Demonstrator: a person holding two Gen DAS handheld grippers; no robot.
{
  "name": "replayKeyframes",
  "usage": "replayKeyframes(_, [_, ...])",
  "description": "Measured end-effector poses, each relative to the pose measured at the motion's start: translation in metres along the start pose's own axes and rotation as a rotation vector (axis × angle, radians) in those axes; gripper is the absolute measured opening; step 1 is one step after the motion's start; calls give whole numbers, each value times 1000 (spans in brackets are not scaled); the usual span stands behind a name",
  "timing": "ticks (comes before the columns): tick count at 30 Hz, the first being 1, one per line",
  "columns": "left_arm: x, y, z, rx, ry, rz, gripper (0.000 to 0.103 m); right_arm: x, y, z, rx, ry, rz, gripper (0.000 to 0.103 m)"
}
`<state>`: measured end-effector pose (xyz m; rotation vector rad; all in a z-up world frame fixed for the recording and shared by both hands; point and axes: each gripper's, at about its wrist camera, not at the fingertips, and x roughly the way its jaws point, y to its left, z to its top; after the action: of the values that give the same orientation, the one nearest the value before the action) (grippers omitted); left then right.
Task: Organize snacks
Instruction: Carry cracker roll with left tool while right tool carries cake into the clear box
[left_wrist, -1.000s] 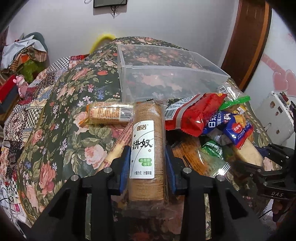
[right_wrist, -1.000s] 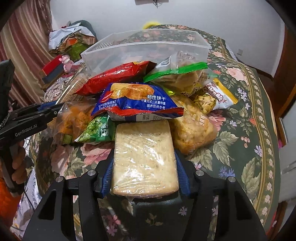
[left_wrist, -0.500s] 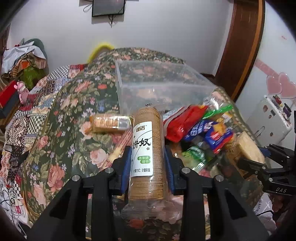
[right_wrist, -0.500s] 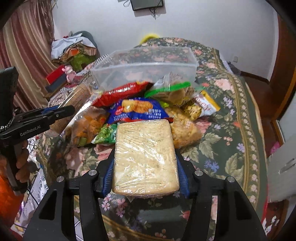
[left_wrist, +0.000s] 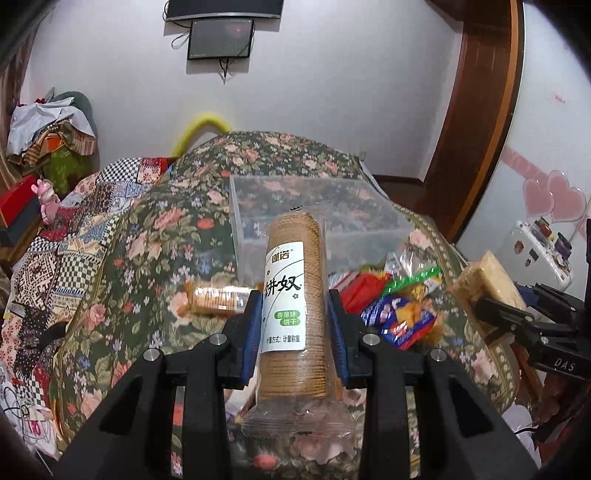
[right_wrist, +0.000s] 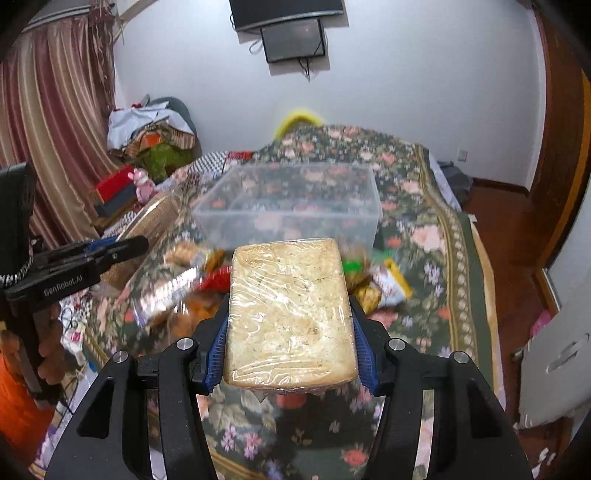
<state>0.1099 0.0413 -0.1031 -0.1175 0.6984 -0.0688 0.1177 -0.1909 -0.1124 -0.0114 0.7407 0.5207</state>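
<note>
My left gripper (left_wrist: 293, 328) is shut on a round biscuit roll (left_wrist: 291, 306) with a white label, held well above the floral bedspread. My right gripper (right_wrist: 290, 332) is shut on a flat wrapped cracker block (right_wrist: 290, 314), also lifted; the block shows in the left wrist view (left_wrist: 487, 284) too. An empty clear plastic bin (left_wrist: 314, 214) stands beyond both, also in the right wrist view (right_wrist: 291, 206). A pile of snack bags (left_wrist: 395, 306) lies in front of the bin, and a small biscuit pack (left_wrist: 214, 297) lies to its left.
The floral bedspread (left_wrist: 155, 258) covers the bed. Clothes and boxes are piled by the wall at left (left_wrist: 44, 140). A wooden door frame (left_wrist: 476, 122) stands at right. The left gripper shows at the left of the right wrist view (right_wrist: 85, 258).
Both grippers have risen and pulled back from the snack pile with their packs, so the bin and pile look smaller and lower.
</note>
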Motion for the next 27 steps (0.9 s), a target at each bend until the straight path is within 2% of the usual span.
replayKeyframes(14, [28, 2, 54, -8, -37, -4, 33, 23, -9, 61, 31, -99, 8, 53])
replayKeyframes(27, [90, 13, 95, -28, 1, 32, 33, 79, -22, 95, 50, -61, -18, 53])
